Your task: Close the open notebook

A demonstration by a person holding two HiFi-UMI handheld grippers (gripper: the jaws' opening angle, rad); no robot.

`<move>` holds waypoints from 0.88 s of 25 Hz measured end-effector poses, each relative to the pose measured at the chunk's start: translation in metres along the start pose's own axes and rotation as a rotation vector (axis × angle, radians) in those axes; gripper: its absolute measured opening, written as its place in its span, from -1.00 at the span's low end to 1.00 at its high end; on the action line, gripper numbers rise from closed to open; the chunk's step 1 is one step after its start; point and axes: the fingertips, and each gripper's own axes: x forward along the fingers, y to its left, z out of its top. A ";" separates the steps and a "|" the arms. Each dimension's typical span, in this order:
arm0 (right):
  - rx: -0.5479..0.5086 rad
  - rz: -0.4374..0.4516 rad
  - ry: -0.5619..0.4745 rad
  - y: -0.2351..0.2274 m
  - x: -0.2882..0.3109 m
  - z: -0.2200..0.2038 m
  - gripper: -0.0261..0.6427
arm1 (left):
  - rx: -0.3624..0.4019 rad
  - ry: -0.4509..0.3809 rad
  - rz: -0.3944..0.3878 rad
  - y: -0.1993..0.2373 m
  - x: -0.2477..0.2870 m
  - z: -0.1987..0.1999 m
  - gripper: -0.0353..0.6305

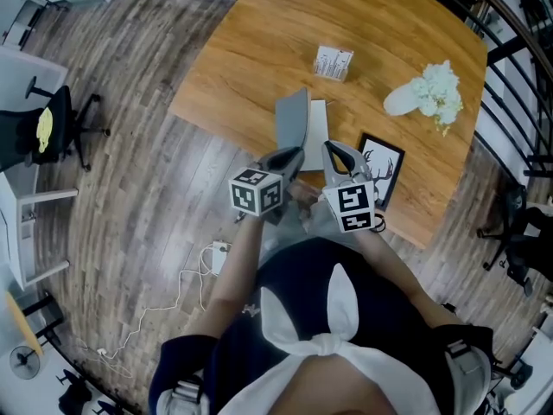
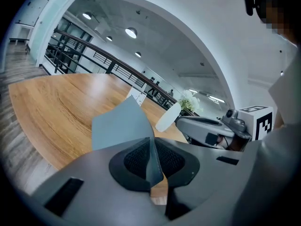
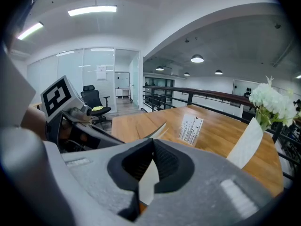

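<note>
Grey card cover (image 1: 294,118) of the notebook (image 1: 317,130), at the desk's (image 1: 242,50) near edge, looks light and bendy. Your left tongs (image 2: 153,166) clamp its edge, and your right tongs (image 3: 150,163) pinch a flimsy white page (image 3: 148,185).

Wooden table (image 1: 259,50) on grey plank floor (image 1: 147,171).

The table (image 1: 251,59) is finished in smooth, faintly glossy grained wood; the notebook (image 2: 120,126) is covered in matt grey card (white paper inside).

No legible text, card (image 1: 333,62) print unreadable
</note>
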 end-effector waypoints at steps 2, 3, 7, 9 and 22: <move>-0.009 0.017 0.001 -0.005 0.000 0.003 -0.93 | -0.011 -0.001 0.012 0.000 0.003 -0.001 -0.76; -0.013 0.024 0.003 -0.008 0.001 0.003 -0.93 | -0.014 -0.001 0.017 0.000 0.004 -0.001 -0.76; -0.019 0.049 0.011 -0.016 0.004 0.000 -0.93 | -0.009 0.002 0.042 -0.002 0.011 -0.003 -0.76; -0.018 0.063 0.010 -0.019 0.006 0.000 -0.93 | -0.006 0.006 0.055 -0.003 0.014 -0.004 -0.76; -0.020 0.109 0.001 -0.036 0.008 -0.002 -0.93 | -0.008 0.029 0.114 -0.007 0.034 -0.015 -0.76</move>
